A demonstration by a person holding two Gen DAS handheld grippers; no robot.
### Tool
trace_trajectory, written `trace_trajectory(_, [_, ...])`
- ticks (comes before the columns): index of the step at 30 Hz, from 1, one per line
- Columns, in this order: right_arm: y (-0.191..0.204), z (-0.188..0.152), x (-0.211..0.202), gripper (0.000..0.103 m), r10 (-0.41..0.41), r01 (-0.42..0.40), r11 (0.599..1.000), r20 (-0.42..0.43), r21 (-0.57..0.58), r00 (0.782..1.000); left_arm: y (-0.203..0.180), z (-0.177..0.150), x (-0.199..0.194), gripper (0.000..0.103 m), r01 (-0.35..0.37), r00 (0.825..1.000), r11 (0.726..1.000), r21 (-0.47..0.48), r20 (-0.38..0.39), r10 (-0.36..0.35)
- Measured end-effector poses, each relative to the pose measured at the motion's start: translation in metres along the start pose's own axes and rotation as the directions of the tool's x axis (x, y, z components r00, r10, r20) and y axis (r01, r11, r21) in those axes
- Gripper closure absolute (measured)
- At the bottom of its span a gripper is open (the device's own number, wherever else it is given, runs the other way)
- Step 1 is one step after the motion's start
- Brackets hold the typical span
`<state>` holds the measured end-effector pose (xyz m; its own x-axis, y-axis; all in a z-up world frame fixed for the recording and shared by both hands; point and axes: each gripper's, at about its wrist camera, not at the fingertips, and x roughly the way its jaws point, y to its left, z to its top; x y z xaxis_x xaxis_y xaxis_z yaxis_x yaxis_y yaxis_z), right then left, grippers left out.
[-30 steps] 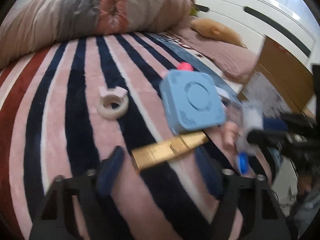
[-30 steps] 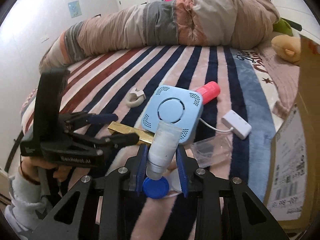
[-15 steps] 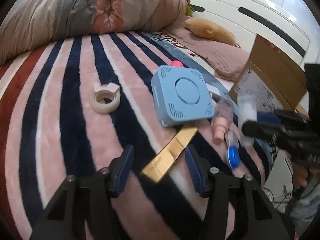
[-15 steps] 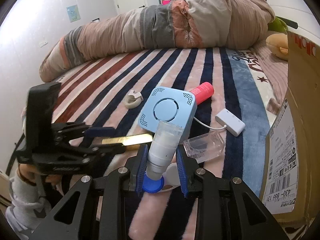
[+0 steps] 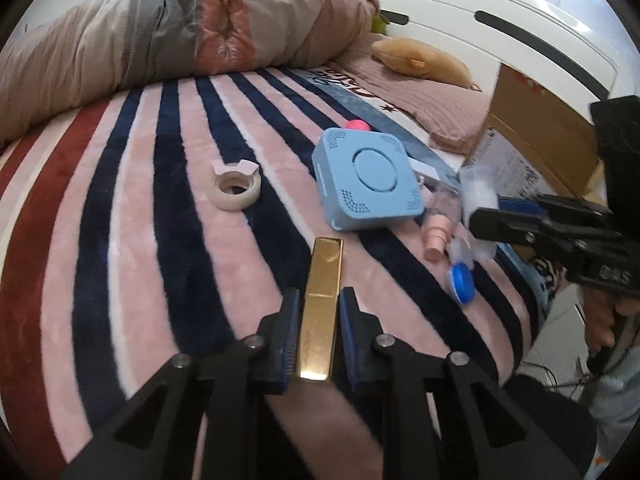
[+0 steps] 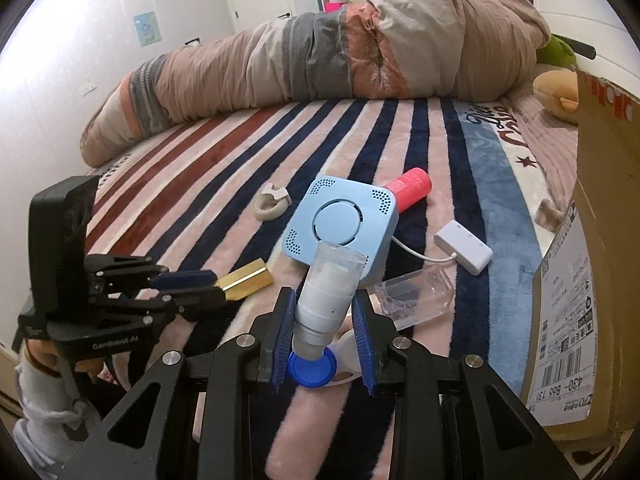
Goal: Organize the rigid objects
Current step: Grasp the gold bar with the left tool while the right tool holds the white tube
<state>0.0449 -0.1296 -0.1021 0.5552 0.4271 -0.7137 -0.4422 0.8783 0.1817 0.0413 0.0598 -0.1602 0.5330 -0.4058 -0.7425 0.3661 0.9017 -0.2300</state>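
A: What's different from a second ago?

B: The left gripper [image 5: 319, 326] had its jaws wide apart with the gold bar [image 5: 322, 300] lying crosswise ahead of them. Now the bar runs lengthwise between the blue pads, and they have come in against its sides. It's clamped, or as good as.

A: And where is the bar?

B: Near the front edge of the striped blanket [image 5: 132, 240], its far end pointing at the blue square device [image 5: 370, 178], which sits toward the middle. I can't tell whether the bar has left the fabric yet.

A: The other hand?

B: No change. The right gripper [image 6: 325, 334] stays clenched on the white bottle [image 6: 326, 294], holding it tilted above the blue cap [image 6: 311, 369] near that same front edge.

A: So what does it mean for tidying up?

B: I'd say both hands are now loaded, so the next step is likely carrying. The cardboard box [image 6: 592, 248] at the blanket's right edge looks the probable destination, though that's a guess. The tape roll [image 5: 236, 188], the red tube [image 6: 410, 188], the white adapter [image 6: 464, 249] and the clear case [image 6: 414, 296] lie loose.
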Motion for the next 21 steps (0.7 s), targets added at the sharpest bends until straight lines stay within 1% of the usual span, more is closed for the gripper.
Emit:
trace_trajectory(2, [0.000, 0.000, -0.001, 0.078, 0.000, 0.000, 1.000, 0.005, 0.002, 1.000, -0.006, 0.001, 0.015, 0.084, -0.033, 0.999, 0.999, 0.020, -0.027, 0.033])
trace_trajectory(3, [0.001, 0.001, -0.001, 0.078, 0.001, -0.001, 1.000, 0.007, 0.000, 1.000, -0.010, 0.000, 0.022, 0.084, -0.061, 0.997, 0.997, 0.040, -0.035, 0.063])
trace_trajectory(4, [0.002, 0.002, -0.003, 0.078, 0.000, 0.000, 1.000, 0.010, -0.005, 1.000, -0.013, 0.001, 0.024, 0.084, -0.071, 0.997, 0.996, 0.048, -0.031, 0.072])
trace_trajectory(5, [0.003, 0.003, -0.005, 0.078, 0.000, 0.000, 1.000, 0.014, -0.009, 1.000, -0.012, 0.001, 0.024, 0.084, -0.071, 0.997, 0.997, 0.042, -0.025, 0.072])
trace_trajectory(6, [0.004, 0.004, -0.008, 0.078, 0.000, 0.000, 1.000, 0.020, -0.014, 1.000, -0.009, 0.001, 0.022, 0.087, -0.061, 0.998, 0.998, 0.026, -0.023, 0.062])
trace_trajectory(8, [0.007, 0.008, -0.015, 0.078, 0.006, -0.005, 1.000, 0.037, -0.022, 0.999, -0.003, 0.001, 0.016, 0.088, -0.055, 0.998, 0.998, -0.001, -0.013, 0.055])
trace_trajectory(9, [0.009, 0.010, -0.020, 0.078, 0.012, -0.010, 1.000, 0.051, -0.029, 0.999, -0.001, 0.001, 0.012, 0.088, -0.075, 0.997, 0.997, 0.002, -0.008, 0.075])
trace_trajectory(10, [0.011, 0.013, -0.026, 0.078, 0.018, -0.016, 0.999, 0.065, -0.034, 0.998, -0.001, 0.002, 0.004, 0.088, -0.106, 0.994, 0.994, 0.012, 0.005, 0.106])
trace_trajectory(11, [0.012, 0.016, -0.033, 0.078, 0.026, -0.023, 0.999, 0.084, -0.038, 0.996, -0.001, 0.004, -0.002, 0.088, -0.110, 0.994, 0.994, 0.009, 0.018, 0.110])
trace_trajectory(13, [0.013, 0.022, -0.051, 0.078, 0.052, -0.047, 0.998, 0.132, -0.037, 0.990, 0.002, 0.012, -0.024, 0.088, -0.065, 0.996, 0.997, -0.027, 0.060, 0.067])
trace_trajectory(14, [0.012, 0.025, -0.059, 0.078, 0.062, -0.058, 0.998, 0.150, -0.035, 0.987, -0.001, 0.016, -0.034, 0.088, -0.062, 0.995, 0.998, -0.027, 0.080, 0.064])
trace_trajectory(16, [0.008, 0.033, -0.078, 0.078, 0.063, -0.058, 0.998, 0.196, -0.033, 0.979, -0.017, 0.029, -0.055, 0.088, -0.116, 0.987, 0.993, 0.019, 0.116, 0.113])
trace_trajectory(17, [0.006, 0.035, -0.087, 0.078, 0.056, -0.050, 0.998, 0.219, -0.036, 0.974, -0.025, 0.036, -0.063, 0.088, -0.133, 0.983, 0.990, 0.036, 0.131, 0.127])
trace_trajectory(18, [0.004, 0.036, -0.096, 0.078, 0.048, -0.041, 0.999, 0.240, -0.037, 0.970, -0.034, 0.044, -0.074, 0.088, -0.138, 0.980, 0.989, 0.052, 0.149, 0.129])
trace_trajectory(21, [-0.011, 0.038, -0.125, 0.078, 0.016, -0.010, 1.000, 0.307, -0.020, 0.952, -0.064, 0.070, -0.104, 0.088, -0.123, 0.971, 0.989, 0.081, 0.215, 0.104])
